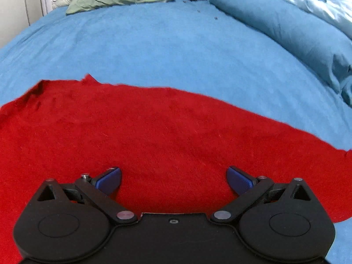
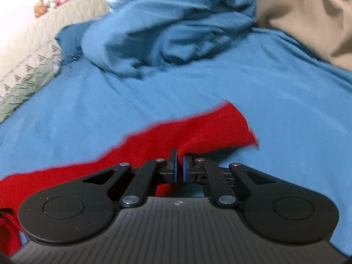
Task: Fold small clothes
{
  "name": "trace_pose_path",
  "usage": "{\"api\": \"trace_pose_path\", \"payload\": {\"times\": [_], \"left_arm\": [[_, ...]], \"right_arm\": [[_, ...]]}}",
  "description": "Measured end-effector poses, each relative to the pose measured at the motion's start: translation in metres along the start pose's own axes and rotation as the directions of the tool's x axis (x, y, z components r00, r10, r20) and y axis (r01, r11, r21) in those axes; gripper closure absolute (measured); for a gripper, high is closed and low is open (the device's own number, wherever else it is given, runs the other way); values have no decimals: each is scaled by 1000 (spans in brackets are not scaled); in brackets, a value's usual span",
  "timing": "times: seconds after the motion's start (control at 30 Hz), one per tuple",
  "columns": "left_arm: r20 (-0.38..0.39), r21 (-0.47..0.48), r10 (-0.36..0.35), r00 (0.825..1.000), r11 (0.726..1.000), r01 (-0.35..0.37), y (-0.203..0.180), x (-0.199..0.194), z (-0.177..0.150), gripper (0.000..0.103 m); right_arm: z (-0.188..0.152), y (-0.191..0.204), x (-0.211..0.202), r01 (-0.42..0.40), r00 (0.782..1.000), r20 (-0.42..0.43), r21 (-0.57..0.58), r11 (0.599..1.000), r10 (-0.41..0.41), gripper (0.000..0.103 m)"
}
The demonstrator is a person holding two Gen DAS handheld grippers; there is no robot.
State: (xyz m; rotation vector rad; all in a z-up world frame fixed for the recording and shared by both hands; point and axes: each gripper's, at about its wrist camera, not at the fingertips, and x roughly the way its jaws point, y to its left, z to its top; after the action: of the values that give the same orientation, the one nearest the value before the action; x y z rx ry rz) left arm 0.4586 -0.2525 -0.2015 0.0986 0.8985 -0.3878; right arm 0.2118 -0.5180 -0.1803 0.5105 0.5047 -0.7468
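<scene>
We work on a red knitted garment [image 1: 154,136] lying spread on the bed's blue fleece cover [image 1: 176,50]. In the left wrist view it fills the lower half, its far edge running from 9 o'clock to 3 o'clock. The left claw [image 1: 173,179] hangs over the cloth with its blue pads [image 1: 110,180] wide apart, gripping nothing. The right claw [image 2: 179,165] is pinched together on a raised fold of the same garment, near a free corner at 1 o'clock in its view. We judge the knit soft, light and limp: it sags wherever unsupported and stretches under tension. We recommend taking hold at edges or corners, pinching all layers, and lifting both sides evenly.
</scene>
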Motion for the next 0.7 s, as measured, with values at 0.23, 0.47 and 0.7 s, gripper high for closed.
{"api": "trace_pose_path", "payload": {"times": [0.23, 0.47, 0.7], "left_arm": [[193, -78, 124, 973, 991, -111, 51, -69, 6, 0], [238, -249, 207, 949, 957, -146, 143, -134, -8, 0], [126, -356, 269, 955, 910, -210, 191, -137, -46, 0]], "right_arm": [[54, 123, -61, -317, 934, 114, -176, 932, 339, 83], [6, 294, -83, -686, 699, -72, -350, 638, 712, 83], [-166, 370, -45, -756, 650, -449, -462, 463, 613, 83]]}}
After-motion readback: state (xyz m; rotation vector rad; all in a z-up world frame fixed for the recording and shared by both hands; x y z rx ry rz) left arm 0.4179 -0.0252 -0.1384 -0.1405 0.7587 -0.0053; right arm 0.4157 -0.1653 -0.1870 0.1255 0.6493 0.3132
